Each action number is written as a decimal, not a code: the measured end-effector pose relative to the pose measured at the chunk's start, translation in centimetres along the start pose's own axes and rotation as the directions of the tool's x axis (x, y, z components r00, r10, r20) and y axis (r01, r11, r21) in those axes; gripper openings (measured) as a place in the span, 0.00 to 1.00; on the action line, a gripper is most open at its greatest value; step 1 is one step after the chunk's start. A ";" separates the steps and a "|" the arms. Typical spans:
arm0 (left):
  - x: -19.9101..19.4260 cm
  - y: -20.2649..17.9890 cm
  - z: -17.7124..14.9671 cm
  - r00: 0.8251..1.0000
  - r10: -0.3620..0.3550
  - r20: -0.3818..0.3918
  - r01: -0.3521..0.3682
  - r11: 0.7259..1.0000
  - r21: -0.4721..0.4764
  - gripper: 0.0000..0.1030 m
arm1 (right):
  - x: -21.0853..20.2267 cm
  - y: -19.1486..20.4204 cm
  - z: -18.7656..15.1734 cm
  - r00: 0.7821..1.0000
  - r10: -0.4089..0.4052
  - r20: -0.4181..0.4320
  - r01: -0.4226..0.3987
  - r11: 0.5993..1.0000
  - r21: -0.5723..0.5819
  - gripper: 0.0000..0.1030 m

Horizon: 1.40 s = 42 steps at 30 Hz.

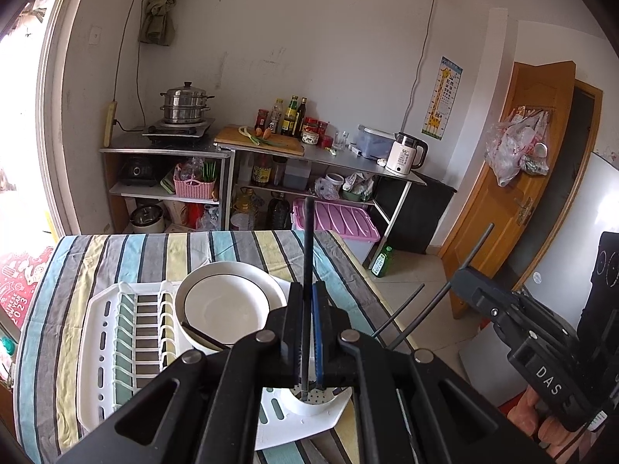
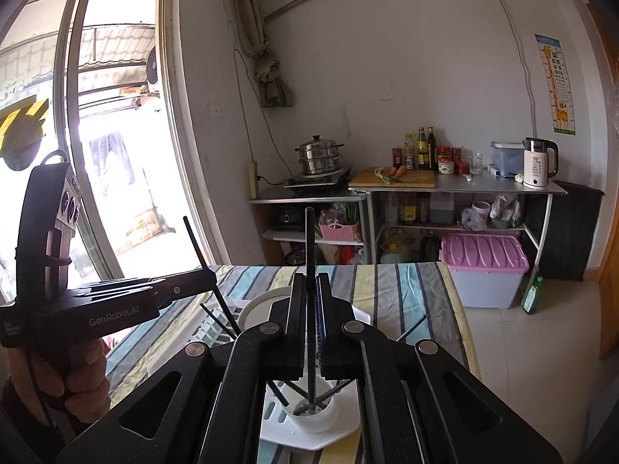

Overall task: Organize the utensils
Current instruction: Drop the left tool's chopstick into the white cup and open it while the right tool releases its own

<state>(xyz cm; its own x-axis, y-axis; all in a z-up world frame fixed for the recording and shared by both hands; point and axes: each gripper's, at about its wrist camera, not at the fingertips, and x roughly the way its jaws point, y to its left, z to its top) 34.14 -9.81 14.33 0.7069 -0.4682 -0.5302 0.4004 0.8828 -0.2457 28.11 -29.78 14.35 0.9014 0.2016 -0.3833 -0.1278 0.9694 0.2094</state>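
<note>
Chopsticks, one in each gripper, and we're over the holder now. Our left gripper (image 1: 308,309) is clamped on a dark chopstick (image 1: 307,247) that stands upright between the pads, its lower tip down at the white holder (image 1: 309,406) at six o'clock in the left view. Our right gripper (image 2: 308,309) is clamped the same way on a second chopstick (image 2: 309,255), its tip sitting just inside the holder (image 2: 315,415), where other sticks (image 2: 329,392) already lean.

To do this well, we'd say keep each stick upright, get its tip well past the rim, then ease the pads apart so it slides in rather than bounces out. One at a time looks safer, since both grippers crowd the same small cup.

Around us: the white rack (image 1: 127,340) on the striped cloth (image 1: 116,255), with a bowl (image 1: 228,305) at eleven o'clock from the holder and another stick (image 1: 203,335) lying across its rim. A green bottle (image 1: 382,262) stands on the floor at two o'clock, well apart.

In the way: the leaning sticks fan outward and could snag an incoming tip, and the two grippers sit close enough to knock together.
</note>
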 end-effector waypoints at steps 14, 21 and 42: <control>3.1 2.6 -1.7 0.998 0.032 -0.054 -0.035 0.998 -0.059 0.05 | 3.7 -3.4 -2.6 0.994 -0.029 -0.105 0.037 0.997 0.070 0.04; 3.4 4.4 -2.3 0.994 0.083 -0.069 -0.088 0.993 -0.078 0.06 | 4.2 -4.9 -3.3 0.989 -0.051 -0.140 0.064 0.993 0.096 0.05; 2.0 5.4 -4.3 0.987 0.140 -0.074 -0.144 0.987 -0.065 0.12 | 2.3 -4.6 -4.2 0.987 -0.054 -0.154 0.067 0.995 0.076 0.16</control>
<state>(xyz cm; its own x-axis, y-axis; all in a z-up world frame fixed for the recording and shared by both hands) 35.22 -5.84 8.43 0.7107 -0.3362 -0.6180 0.2551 0.9418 -0.2189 29.00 -33.14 8.70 0.8327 0.1676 -0.5277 -0.0353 0.9672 0.2514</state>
